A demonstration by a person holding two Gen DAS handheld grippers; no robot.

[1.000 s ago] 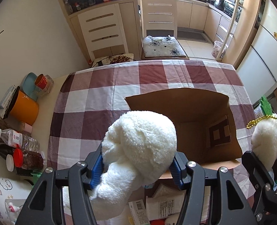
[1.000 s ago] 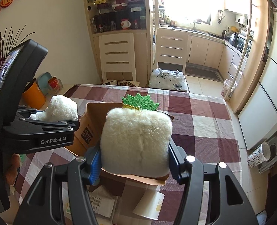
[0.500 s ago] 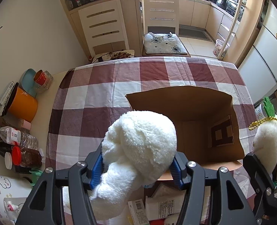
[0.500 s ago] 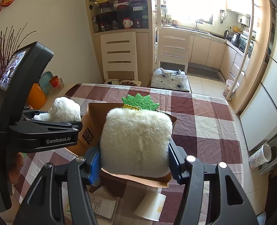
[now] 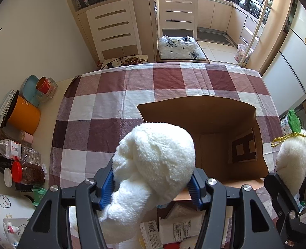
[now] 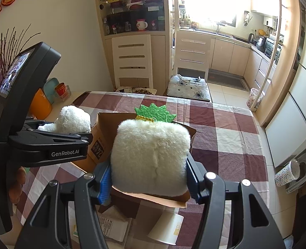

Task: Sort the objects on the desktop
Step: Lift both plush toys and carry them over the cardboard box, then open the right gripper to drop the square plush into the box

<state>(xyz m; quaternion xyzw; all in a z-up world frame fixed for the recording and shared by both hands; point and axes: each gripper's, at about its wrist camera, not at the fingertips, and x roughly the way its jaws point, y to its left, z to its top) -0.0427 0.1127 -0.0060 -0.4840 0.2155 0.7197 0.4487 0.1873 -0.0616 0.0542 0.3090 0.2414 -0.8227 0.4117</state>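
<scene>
The round white plush toy hides our left claw tips. The right claw clamps a white fleecy toy with a green felt crown (both raised over the open brown cardboard box).

Both grippers were black plastic with blue ribbed pads and silver round screws. The left gripper carried white "GenRobot.AI" lettering and a small screen.

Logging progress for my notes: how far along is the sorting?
Nothing visible in the open brown cardboard box yet. In hand: left claw grips a white fluffy plush; right claw grips a white green-topped plush. Left: packets on the checked tablecloth.
</scene>
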